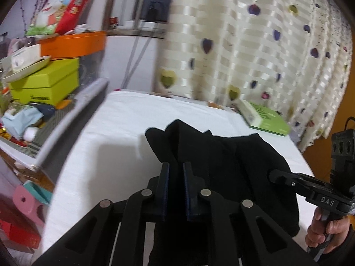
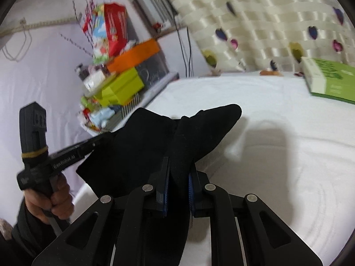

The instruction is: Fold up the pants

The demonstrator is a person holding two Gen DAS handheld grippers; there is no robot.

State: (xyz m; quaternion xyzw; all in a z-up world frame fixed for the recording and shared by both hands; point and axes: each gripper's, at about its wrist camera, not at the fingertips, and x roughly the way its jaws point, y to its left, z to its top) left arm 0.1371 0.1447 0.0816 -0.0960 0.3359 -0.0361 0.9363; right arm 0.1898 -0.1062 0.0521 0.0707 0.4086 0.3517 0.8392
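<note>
The black pants (image 1: 224,161) hang bunched between both grippers above the white bed sheet (image 1: 115,137). My left gripper (image 1: 176,166) is shut on a fold of the pants, the cloth pinched between its blue pads. My right gripper (image 2: 179,164) is shut on another part of the pants (image 2: 155,146), which drape over and down between its fingers. In the left wrist view the right gripper (image 1: 275,174) reaches in from the right, touching the cloth. In the right wrist view the left gripper (image 2: 104,138) comes in from the left. The pants' lower part is hidden under the grippers.
A green and white box (image 1: 264,115) lies at the bed's far right corner (image 2: 328,79). A cluttered shelf with green (image 1: 46,84) and orange boxes (image 1: 73,44) stands left of the bed. A heart-patterned curtain (image 1: 255,44) hangs behind. A pink stool (image 1: 26,201) is at the lower left.
</note>
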